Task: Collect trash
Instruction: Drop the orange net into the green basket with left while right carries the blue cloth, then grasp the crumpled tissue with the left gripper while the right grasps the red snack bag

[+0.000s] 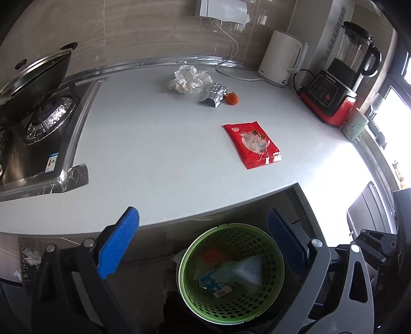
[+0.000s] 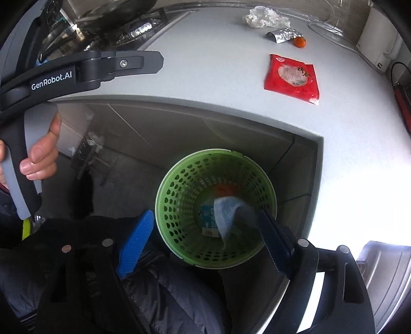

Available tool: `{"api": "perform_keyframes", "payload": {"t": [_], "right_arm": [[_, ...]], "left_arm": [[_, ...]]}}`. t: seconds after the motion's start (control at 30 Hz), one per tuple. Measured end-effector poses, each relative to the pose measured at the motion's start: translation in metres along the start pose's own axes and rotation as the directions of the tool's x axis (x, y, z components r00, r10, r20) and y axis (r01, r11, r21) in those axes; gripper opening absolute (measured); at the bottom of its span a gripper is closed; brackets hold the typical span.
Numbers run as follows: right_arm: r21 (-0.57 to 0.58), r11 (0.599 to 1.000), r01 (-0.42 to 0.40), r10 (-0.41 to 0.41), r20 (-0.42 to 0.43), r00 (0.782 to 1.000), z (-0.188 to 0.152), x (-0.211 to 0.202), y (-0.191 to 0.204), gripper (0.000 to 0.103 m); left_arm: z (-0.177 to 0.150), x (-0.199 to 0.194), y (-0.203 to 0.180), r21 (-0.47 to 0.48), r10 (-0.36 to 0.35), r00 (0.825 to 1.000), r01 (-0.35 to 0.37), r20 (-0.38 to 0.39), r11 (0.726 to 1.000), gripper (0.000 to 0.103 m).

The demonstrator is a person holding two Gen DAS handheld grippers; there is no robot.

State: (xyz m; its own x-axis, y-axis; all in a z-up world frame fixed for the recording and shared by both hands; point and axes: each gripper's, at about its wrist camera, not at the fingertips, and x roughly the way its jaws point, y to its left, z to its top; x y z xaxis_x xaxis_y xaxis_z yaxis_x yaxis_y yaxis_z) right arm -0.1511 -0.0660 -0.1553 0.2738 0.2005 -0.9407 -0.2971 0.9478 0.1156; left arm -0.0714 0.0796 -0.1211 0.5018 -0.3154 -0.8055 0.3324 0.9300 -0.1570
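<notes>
A green perforated waste basket (image 1: pixel 185 280) (image 2: pixel 179 179) stands on the floor below the counter edge, holding a blue-white carton (image 1: pixel 215 284), a pale wrapper (image 2: pixel 226 210) and something orange. On the white counter (image 1: pixel 154 154) lie a red snack packet (image 1: pixel 253 144) (image 2: pixel 291 75), a crumpled white tissue (image 1: pixel 188 79) (image 2: pixel 264 16), a silver foil wrapper (image 1: pixel 214 93) (image 2: pixel 282 34) and a small orange fruit (image 1: pixel 232 99) (image 2: pixel 299 42). My left gripper (image 1: pixel 203 246) is open and empty above the basket. My right gripper (image 2: pixel 205 239) is open over the basket, empty.
A gas hob with a lidded wok (image 1: pixel 36 74) is at the left. A white kettle (image 1: pixel 281 60), a red-black blender (image 1: pixel 339 77) and a cup (image 1: pixel 355 127) stand at the back right. The left gripper's handle and hand (image 2: pixel 41 149) show in the right wrist view.
</notes>
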Motion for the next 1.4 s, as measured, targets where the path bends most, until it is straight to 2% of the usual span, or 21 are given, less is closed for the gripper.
{"api": "perform_keyframes", "payload": {"t": [0.1, 0.2, 0.33, 0.53, 0.7, 0.87, 1.03, 1.2, 1.4], "right_arm": [[0.029, 1.000, -0.009, 0.008, 0.045, 0.999, 0.002, -0.008, -0.005, 0.083], [0.083, 0.997, -0.010, -0.001, 0.127, 0.992, 0.007, -0.025, -0.013, 0.091], [0.152, 0.988, 0.022, -0.061, 0.253, 0.965, 0.020, -0.050, -0.026, 0.096], [0.218, 0.970, 0.105, -0.175, 0.333, 0.926, 0.045, -0.063, -0.043, 0.101], [0.274, 0.953, 0.132, -0.229, 0.362, 0.904, 0.063, -0.065, -0.056, 0.101], [0.326, 0.933, 0.150, -0.273, 0.373, 0.887, 0.087, -0.048, -0.072, 0.101], [0.384, 0.911, 0.151, -0.297, 0.356, 0.886, 0.110, -0.023, -0.090, 0.101], [0.420, 0.892, 0.167, -0.324, 0.335, 0.885, 0.133, 0.003, -0.107, 0.101], [0.445, 0.874, 0.198, -0.349, 0.289, 0.891, 0.156, 0.037, -0.123, 0.101]], "left_arm": [[0.000, 0.001, 0.001, -0.007, -0.005, 1.000, 0.005, 0.000, 1.000, 0.095], [0.004, 0.002, 0.001, -0.005, -0.004, 1.000, 0.004, 0.007, 1.000, 0.095], [0.016, 0.003, 0.001, 0.021, 0.009, 0.999, -0.010, 0.031, 1.000, 0.095], [0.045, 0.011, -0.003, 0.073, 0.021, 0.998, -0.025, 0.066, 0.997, 0.095], [0.074, 0.025, -0.003, 0.117, 0.025, 0.995, -0.036, 0.097, 0.993, 0.095], [0.109, 0.049, 0.008, 0.120, 0.014, 0.994, -0.026, 0.104, 0.992, 0.095], [0.153, 0.086, 0.025, 0.116, 0.023, 0.993, -0.036, 0.113, 0.993, 0.095], [0.192, 0.125, 0.042, 0.092, -0.008, 0.994, -0.003, 0.113, 0.996, 0.095], [0.231, 0.180, 0.041, 0.162, -0.013, 0.993, -0.006, 0.114, 0.987, 0.095]]}}
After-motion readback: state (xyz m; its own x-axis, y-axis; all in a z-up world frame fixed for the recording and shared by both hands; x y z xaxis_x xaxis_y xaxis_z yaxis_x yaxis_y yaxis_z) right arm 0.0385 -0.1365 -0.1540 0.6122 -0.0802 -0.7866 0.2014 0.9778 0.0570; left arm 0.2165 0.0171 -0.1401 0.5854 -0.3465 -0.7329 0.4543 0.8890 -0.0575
